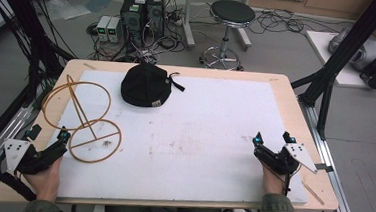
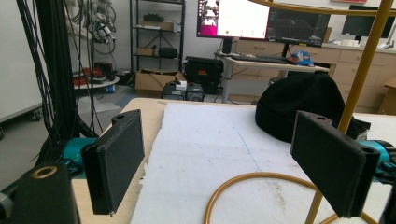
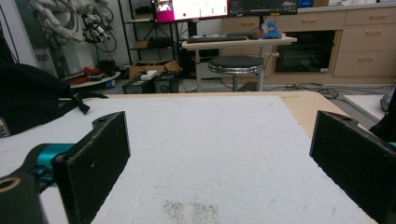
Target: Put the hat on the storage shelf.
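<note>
A black cap point(image 1: 146, 85) lies at the far middle of the white board point(image 1: 199, 132); it is also in the left gripper view point(image 2: 303, 105) and at the left edge of the right gripper view point(image 3: 28, 95). A gold wire stand point(image 1: 82, 113) made of rings and rods stands on the board's left side. My left gripper point(image 1: 48, 144) rests at the near left corner, open, with the stand's base ring point(image 2: 252, 186) just ahead of its jaws. My right gripper point(image 1: 272, 148) rests at the near right, open, nothing between its jaws, over bare board point(image 3: 219, 140).
The board lies on a wooden table point(image 1: 287, 93). Beyond the far edge stand a black stool point(image 1: 230, 19), computer boxes point(image 1: 142, 12) and tangled cables on the floor. Black frame posts point(image 1: 340, 51) rise at both sides of the table.
</note>
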Motion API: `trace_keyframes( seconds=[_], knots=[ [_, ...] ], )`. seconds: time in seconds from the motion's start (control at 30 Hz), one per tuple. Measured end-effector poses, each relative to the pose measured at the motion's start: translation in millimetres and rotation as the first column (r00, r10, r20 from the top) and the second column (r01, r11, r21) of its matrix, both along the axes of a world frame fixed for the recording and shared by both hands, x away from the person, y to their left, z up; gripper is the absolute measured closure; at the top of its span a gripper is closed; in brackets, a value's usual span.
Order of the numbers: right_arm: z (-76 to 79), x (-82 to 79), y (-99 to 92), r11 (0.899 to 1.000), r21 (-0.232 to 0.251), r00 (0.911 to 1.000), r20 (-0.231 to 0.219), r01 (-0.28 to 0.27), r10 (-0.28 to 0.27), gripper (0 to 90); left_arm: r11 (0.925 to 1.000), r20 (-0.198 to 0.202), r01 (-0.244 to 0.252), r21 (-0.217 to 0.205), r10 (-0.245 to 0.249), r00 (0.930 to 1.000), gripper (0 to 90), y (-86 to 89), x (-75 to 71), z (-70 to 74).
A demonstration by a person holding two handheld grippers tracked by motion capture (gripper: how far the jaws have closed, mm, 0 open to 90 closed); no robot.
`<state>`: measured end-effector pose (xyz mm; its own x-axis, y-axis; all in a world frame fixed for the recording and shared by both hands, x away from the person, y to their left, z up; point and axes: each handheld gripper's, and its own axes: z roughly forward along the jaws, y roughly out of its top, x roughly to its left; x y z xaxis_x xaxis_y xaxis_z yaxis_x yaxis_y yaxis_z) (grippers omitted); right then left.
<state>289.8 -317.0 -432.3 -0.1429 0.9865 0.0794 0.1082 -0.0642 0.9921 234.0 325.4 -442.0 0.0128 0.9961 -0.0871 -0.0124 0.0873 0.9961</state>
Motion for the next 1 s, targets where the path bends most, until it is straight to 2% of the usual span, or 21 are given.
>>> trace_keyframes(
  seconds=[1.0],
  knots=[
    [-0.9, 0.2, -2.0, 0.999, 0.039, 0.9998, -0.019, 0.002, -0.002, 3.5, 1.0, 0.003, 0.001, -0.004, -0.001, 1.0, 18.6, 0.8, -1.1, -0.3]
  ],
)
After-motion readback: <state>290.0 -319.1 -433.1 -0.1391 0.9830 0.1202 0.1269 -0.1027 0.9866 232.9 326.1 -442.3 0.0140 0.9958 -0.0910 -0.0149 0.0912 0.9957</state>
